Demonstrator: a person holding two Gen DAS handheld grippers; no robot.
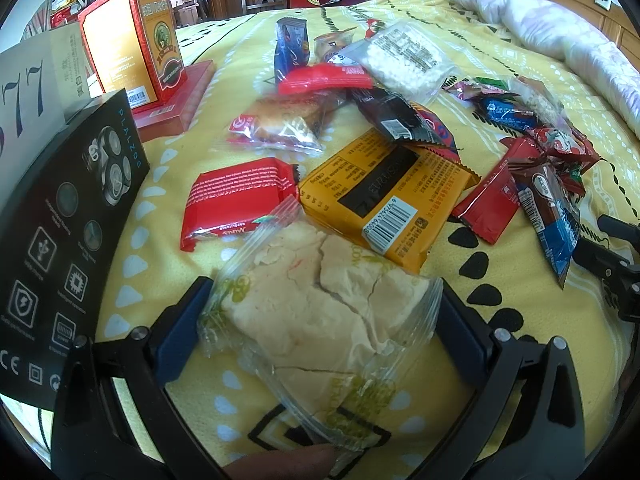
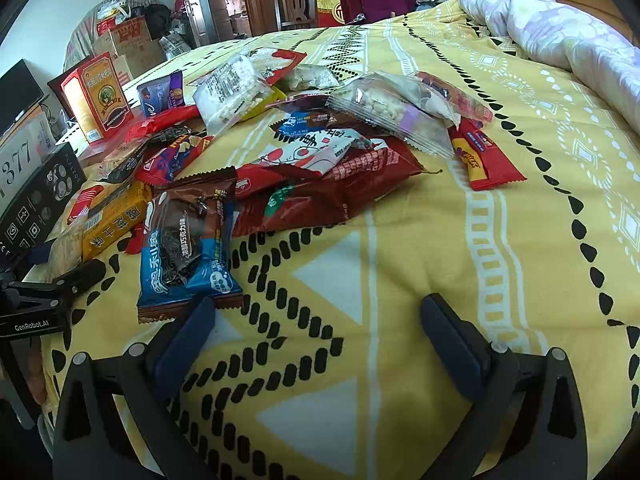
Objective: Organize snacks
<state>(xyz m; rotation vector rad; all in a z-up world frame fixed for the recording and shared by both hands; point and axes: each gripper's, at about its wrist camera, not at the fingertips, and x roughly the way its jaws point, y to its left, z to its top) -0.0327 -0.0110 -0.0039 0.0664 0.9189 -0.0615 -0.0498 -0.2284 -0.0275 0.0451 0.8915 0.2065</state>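
Cracked pastry pack [image 1: 320, 312] pinched in left gripper [image 1: 320, 308] | right gripper [image 2: 316, 324] spread, empty | lift gently, crumbles easily

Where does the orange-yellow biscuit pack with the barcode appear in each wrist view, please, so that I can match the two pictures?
Left wrist: the orange-yellow biscuit pack lies at the centre, just beyond the clear-wrapped pastry between the left gripper's fingers.
Right wrist: it sits at the left edge, left of the blue-and-brown snack bag.
Shared landmark: the black PLALZDS box.
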